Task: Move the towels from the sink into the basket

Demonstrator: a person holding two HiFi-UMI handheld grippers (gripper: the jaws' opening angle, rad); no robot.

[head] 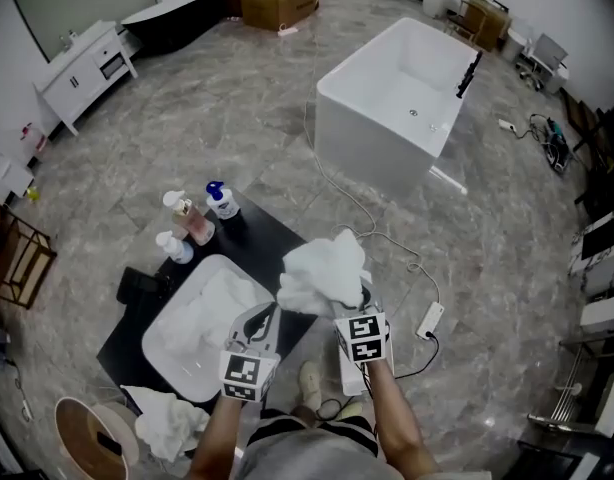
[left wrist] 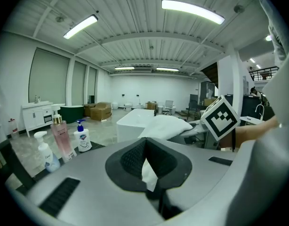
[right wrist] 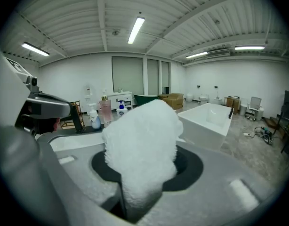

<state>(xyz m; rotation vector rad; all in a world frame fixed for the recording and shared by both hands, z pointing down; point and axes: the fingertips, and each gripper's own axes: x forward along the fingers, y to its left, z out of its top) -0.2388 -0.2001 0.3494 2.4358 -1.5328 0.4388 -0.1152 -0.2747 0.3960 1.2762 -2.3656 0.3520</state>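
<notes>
A white towel (head: 322, 271) hangs bunched in the air over the right end of the black counter (head: 272, 233), beside the white sink (head: 177, 353). My right gripper (head: 362, 296) is shut on its thick middle, which fills the right gripper view as a fluffy lump (right wrist: 142, 142). My left gripper (head: 270, 315) is shut on a thin edge of the same towel (left wrist: 149, 173), just left of the right one. A second white towel (head: 167, 423) lies at the lower left next to the round basket (head: 82, 438). Whether more cloth lies in the sink I cannot tell.
Three pump bottles (head: 197, 218) stand at the counter's far corner, and a black box (head: 137, 286) lies left of the sink. A white bathtub (head: 397, 98) stands beyond on the marble floor. A cable and power strip (head: 429, 318) run along the floor to the right.
</notes>
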